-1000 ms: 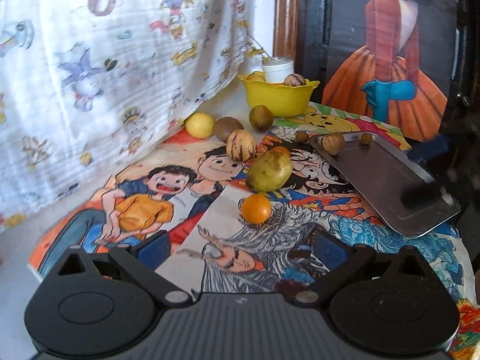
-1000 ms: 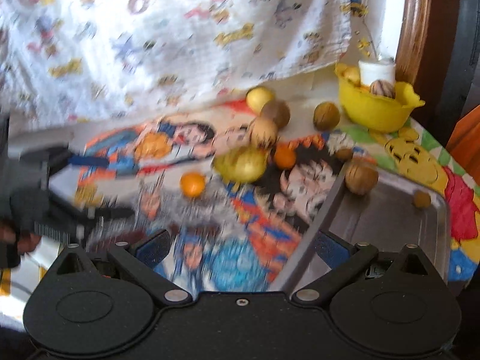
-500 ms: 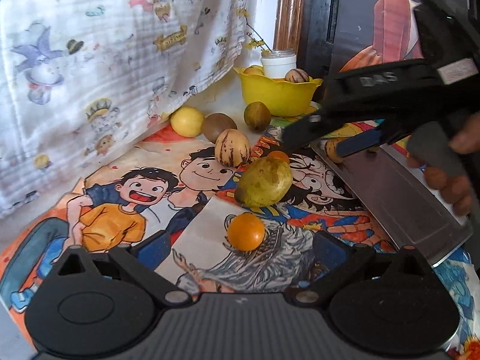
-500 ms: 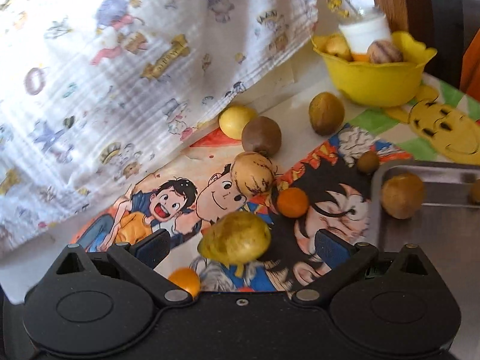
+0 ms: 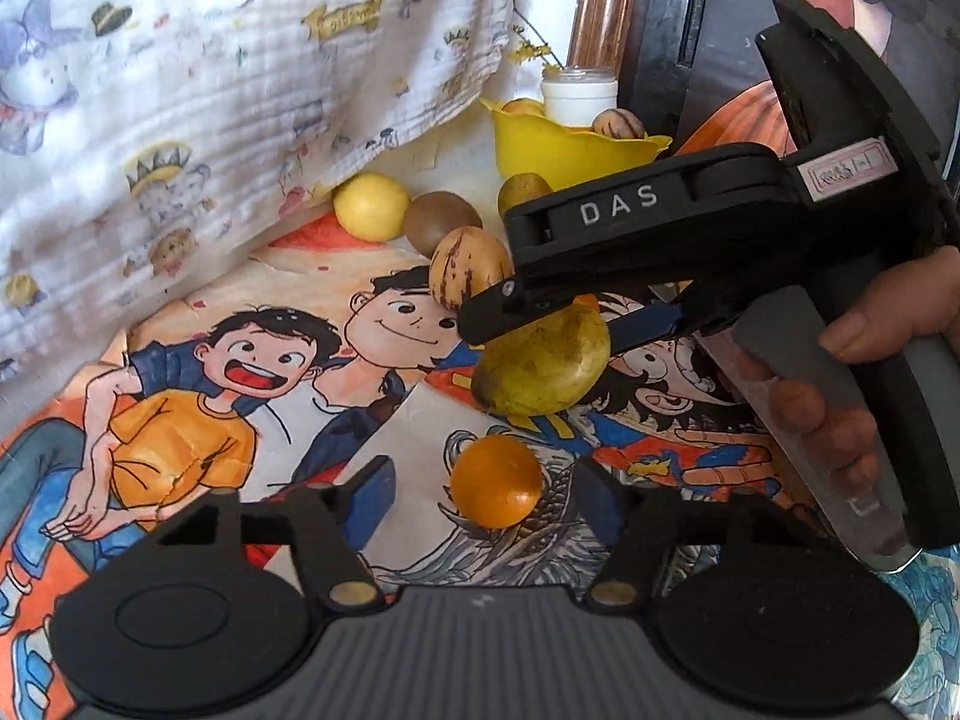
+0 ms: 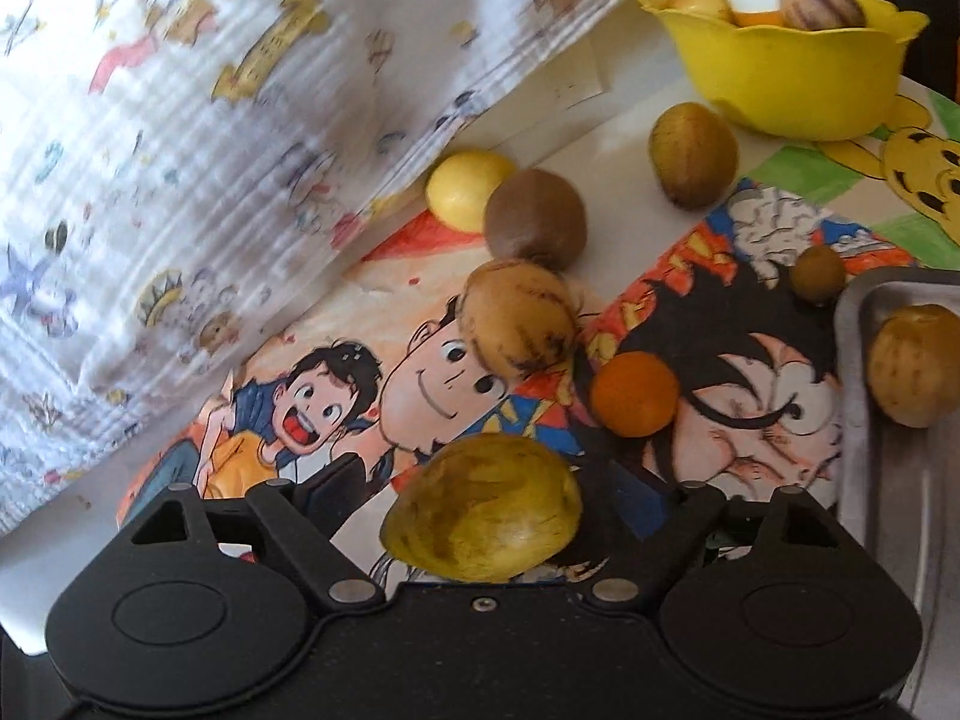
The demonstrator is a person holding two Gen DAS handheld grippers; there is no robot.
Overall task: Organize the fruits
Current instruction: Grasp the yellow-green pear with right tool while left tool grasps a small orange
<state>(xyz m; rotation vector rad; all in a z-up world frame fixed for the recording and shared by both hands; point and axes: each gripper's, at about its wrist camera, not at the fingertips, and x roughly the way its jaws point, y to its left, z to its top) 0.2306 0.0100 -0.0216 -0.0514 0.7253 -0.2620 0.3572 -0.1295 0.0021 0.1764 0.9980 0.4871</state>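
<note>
Fruit lies scattered over a table covered in bright cartoon posters, and a person works two hand-held grippers at once. The left gripper straddles a small orange fruit on the paper; its jaws have just been closing, yet a sliver of gap shows on each side, so they are not clamped on it. The right gripper reaches over a large yellow-green mango. Its jaws have also just been closing, with the mango between the fingers but the pads not yet pressing (from the left camera the upper finger sits right at the mango's top).

To do this step well, I judge each fruit should be centred between the pads before squeezing, gripped across its widest part, gently for the soft mango, and lifted straight up so neighbours such as the striped brown fruit are not knocked rolling. Likely destinations are the yellow bowl, already holding fruit and a white jar, or the metal tray at the right.

Readable writing: "DAS" in pale letters on the right gripper's arm. A small pink-bordered label beside it is too blurred to read.
</note>
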